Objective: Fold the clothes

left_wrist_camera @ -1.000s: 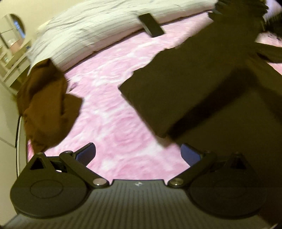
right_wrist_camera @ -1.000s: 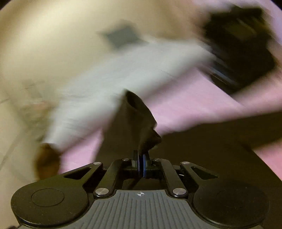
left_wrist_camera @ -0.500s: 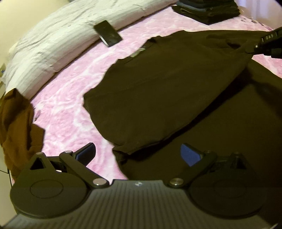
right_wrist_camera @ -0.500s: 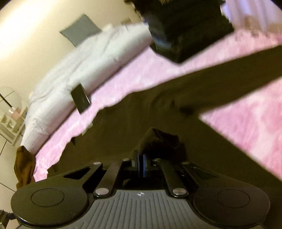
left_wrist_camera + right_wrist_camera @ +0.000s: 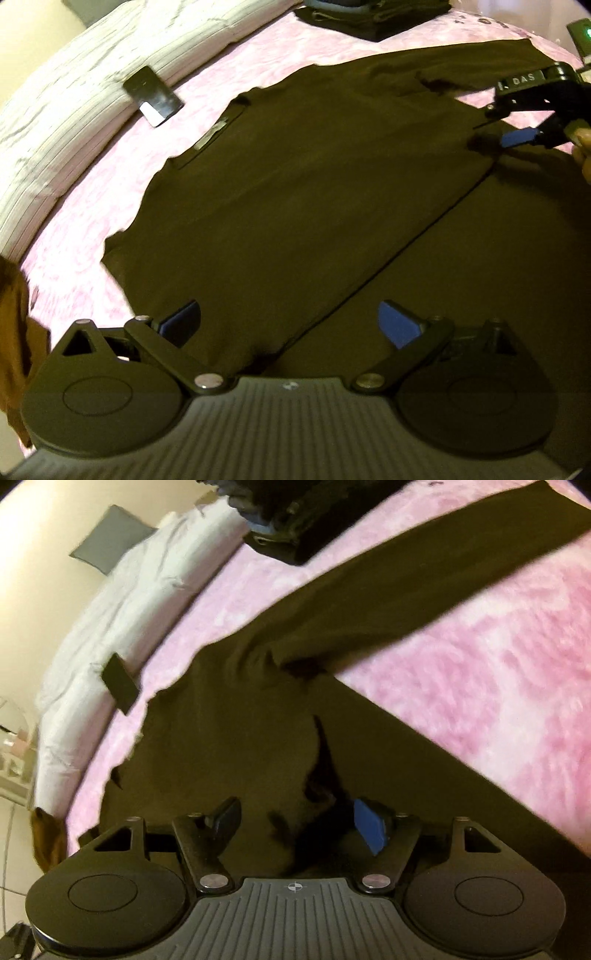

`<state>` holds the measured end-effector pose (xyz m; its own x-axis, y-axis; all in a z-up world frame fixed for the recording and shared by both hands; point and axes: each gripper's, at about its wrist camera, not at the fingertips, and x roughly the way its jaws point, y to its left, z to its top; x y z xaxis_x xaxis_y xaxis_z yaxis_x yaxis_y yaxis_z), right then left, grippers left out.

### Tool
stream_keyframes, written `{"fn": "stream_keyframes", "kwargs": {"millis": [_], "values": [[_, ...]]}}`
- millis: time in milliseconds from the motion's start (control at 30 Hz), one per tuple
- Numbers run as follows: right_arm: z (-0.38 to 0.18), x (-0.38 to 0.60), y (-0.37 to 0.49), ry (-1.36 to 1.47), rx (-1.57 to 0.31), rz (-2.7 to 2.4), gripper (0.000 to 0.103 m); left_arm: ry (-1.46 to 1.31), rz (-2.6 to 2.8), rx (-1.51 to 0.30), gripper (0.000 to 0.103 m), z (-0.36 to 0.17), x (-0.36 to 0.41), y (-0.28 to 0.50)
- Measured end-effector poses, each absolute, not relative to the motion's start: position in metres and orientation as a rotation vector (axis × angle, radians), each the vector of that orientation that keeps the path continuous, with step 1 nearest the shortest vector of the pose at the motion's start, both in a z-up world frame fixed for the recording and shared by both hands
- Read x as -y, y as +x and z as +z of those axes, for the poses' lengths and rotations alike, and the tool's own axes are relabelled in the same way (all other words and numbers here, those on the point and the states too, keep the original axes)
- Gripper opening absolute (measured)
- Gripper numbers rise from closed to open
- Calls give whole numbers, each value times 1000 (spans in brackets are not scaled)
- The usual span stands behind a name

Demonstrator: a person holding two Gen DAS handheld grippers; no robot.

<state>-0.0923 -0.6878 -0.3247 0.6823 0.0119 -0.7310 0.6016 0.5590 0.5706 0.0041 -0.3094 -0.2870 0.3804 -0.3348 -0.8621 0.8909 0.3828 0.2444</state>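
Dark long-sleeved shirt (image 5: 303, 192) spread flat on the pink bed cover (image 5: 92, 206), one side folded over the body, neck label toward the far left. In the right wrist view, a long sleeve (image 5: 436, 587) stretched out toward the far right across the pink.

Left gripper (image 5: 291, 325) hanging wide open over the near edge of the shirt, blue pads clear of the cloth, nothing between them. Right gripper (image 5: 295, 823) opening, jaws parting over a rumpled bit of the shirt (cloth lies between the pads, not pinched); also seen at the far right edge of the left wrist view (image 5: 532, 110), low over the shirt's side.

Dark phone (image 5: 153, 96) on the striped white duvet (image 5: 59, 122), far left. Stack of folded dark clothes (image 5: 373, 18) at the far edge. Brown garment (image 5: 18, 332) at the near left.
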Motion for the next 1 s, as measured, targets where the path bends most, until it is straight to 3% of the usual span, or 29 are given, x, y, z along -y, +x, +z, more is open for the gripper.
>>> {"fn": "stream_keyframes", "kwargs": {"millis": [233,300,333,400,500,700,733,800,833,867,1000], "values": [[-332,717,-74,913,-784,-301,70,809,-931,-802,101,-291,348,-3],[-335,722,-65,879,-840,-267,46,811,-937,-802,101,-294,356,-6],[-334,724,-60,846,-875,-254,13,814,-940,-803,101,-296,360,-8],[-322,726,-54,760,-873,-242,0,817,-947,-801,101,-298,367,-11],[-293,730,-53,630,-769,-249,0,815,-954,-799,101,-300,377,-15],[-317,749,-57,677,-819,-295,0,827,-980,-808,101,-307,395,-25],[-320,750,-61,710,-820,-288,4,827,-986,-808,101,-308,397,-25],[-323,751,-69,774,-808,-262,35,829,-995,-810,101,-311,400,-26],[-324,749,-72,789,-796,-243,65,832,-999,-811,101,-312,401,-25],[-323,747,-73,780,-789,-231,70,835,-1003,-813,101,-314,402,-25],[-328,742,-57,750,-808,-163,70,844,-1011,-814,101,-320,406,-22]]}}
